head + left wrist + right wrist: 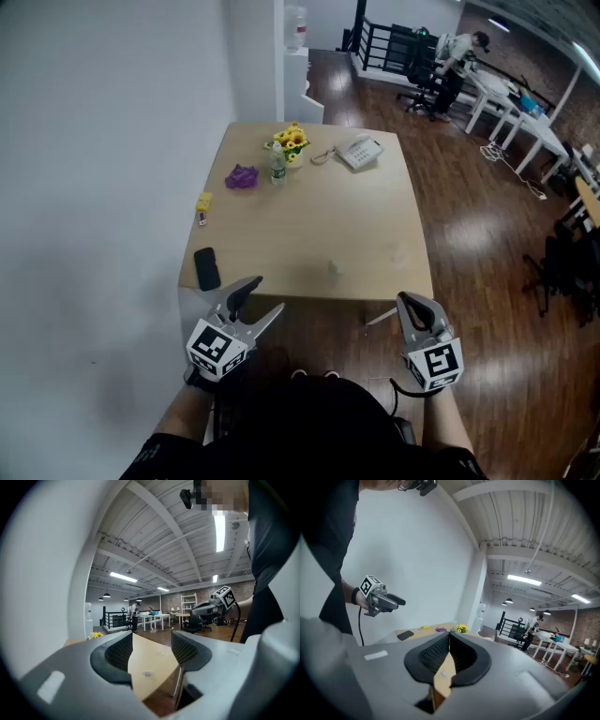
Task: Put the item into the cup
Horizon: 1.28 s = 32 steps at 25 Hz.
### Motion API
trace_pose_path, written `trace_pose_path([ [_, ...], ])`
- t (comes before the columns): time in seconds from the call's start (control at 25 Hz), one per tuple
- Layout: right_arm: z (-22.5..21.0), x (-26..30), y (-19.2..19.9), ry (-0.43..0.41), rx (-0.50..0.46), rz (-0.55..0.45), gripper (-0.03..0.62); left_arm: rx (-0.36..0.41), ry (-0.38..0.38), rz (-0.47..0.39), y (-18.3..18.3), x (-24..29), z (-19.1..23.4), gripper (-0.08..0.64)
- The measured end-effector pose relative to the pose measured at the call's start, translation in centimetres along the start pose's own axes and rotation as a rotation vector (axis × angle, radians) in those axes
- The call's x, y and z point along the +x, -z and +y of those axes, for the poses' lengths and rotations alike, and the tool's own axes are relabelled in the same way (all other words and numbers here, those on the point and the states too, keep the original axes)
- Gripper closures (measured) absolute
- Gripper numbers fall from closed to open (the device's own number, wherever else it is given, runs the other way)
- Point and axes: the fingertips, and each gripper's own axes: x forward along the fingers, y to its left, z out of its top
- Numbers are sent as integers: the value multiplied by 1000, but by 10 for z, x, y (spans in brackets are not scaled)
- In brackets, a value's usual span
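Left tool (265, 295): jaws apart and empty, held low at the table's (375, 216) near edge, seemingly ready to reach. Ahead lie a black phone (206, 268), a yellow item (203, 202) and a purple item (241, 176). Which one is the task's item is undetermined. A small pale object (333, 269), ahead between both tools, may be the cup. Right tool (405, 302): jaws together, holding nothing, apparently idle.

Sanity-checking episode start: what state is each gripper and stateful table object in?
left gripper, open, nothing between jaws
right gripper, shut, empty
black phone, lying flat, screen dark
small bottle, upright
desk telephone, handset too small to tell
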Motion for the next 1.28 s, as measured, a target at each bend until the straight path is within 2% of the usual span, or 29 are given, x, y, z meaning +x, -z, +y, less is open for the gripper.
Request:
trace_pose_path([
  [0.24, -1, 17, 10, -28, -2, 35, 578, 2, 1, 5, 3, 1, 6, 307],
  [0.36, 2, 30, 16, -56, 0, 58, 544, -3, 5, 8, 5, 3, 8, 307],
  [0.6, -4, 66, 40, -101, 40, 89, 521, -19, 21, 40, 22, 20, 10, 307],
  [0.8, -3, 112, 68, -171, -1, 150, 500, -36, 26, 77, 37, 43, 15, 307],
  [1.04, 14, 184, 135, -306, -48, 298, 483, -63, 16, 126, 51, 76, 24, 307],
  [1.28, 27, 244, 220, -430, -33, 456, 482, -101, -12, 170, 64, 112, 36, 307],
])
